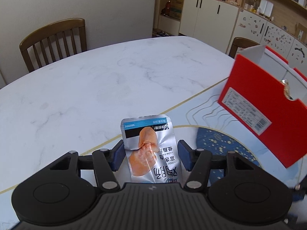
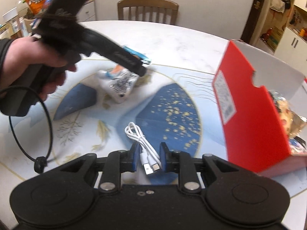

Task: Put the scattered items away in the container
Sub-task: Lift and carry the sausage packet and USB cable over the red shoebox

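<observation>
I am mid-pickup with both grippers, and the next move calls for carrying each item over the red box's (image 2: 255,115) open top and letting go. My left gripper (image 1: 151,153) has the silver chicken snack pouch (image 1: 148,149) between its fingers, jaws partly apart; I cannot tell whether the pads press it. My right gripper (image 2: 148,158) is clamped on the coiled white USB cable (image 2: 143,143), with the box to its right.

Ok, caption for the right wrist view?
Right claw shut on white USB cable, beside the open red box.
</observation>
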The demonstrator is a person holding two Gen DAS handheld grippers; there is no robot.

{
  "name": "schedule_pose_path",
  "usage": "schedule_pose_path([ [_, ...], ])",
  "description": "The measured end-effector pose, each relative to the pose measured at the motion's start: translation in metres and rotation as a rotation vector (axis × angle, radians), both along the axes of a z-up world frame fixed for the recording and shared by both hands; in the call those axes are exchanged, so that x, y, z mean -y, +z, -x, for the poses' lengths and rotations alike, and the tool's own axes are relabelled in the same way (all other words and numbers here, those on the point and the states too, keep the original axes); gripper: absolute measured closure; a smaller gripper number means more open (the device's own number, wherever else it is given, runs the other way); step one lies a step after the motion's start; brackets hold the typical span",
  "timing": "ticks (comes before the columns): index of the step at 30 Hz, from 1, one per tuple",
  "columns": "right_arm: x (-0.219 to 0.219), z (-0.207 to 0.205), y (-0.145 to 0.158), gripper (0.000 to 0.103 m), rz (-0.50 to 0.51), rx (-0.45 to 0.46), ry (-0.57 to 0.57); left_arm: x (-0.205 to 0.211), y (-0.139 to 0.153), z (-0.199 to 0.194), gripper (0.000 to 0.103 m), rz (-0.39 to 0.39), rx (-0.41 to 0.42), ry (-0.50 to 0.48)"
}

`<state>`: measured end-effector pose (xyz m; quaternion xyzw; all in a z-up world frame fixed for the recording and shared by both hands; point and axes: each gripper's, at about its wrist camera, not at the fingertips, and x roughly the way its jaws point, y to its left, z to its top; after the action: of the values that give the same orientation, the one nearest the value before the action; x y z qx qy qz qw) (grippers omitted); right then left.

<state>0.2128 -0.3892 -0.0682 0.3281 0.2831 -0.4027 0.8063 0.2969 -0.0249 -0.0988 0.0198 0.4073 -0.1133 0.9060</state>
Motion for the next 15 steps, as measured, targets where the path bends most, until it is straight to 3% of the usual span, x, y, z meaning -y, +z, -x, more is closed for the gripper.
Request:
schedule_pose_path([
  [9,-0.006,0.026,0.003,0.083,-0.007,0.003,-0.055,0.006,0.013,0.024,0.046,0.042,-0.011,-0.023],
  [15,-0.017,0.037,0.012,0.083,-0.038,-0.002,-0.021,0.016,0.026,0.046,0.046,0.066,-0.04,-0.066],
])
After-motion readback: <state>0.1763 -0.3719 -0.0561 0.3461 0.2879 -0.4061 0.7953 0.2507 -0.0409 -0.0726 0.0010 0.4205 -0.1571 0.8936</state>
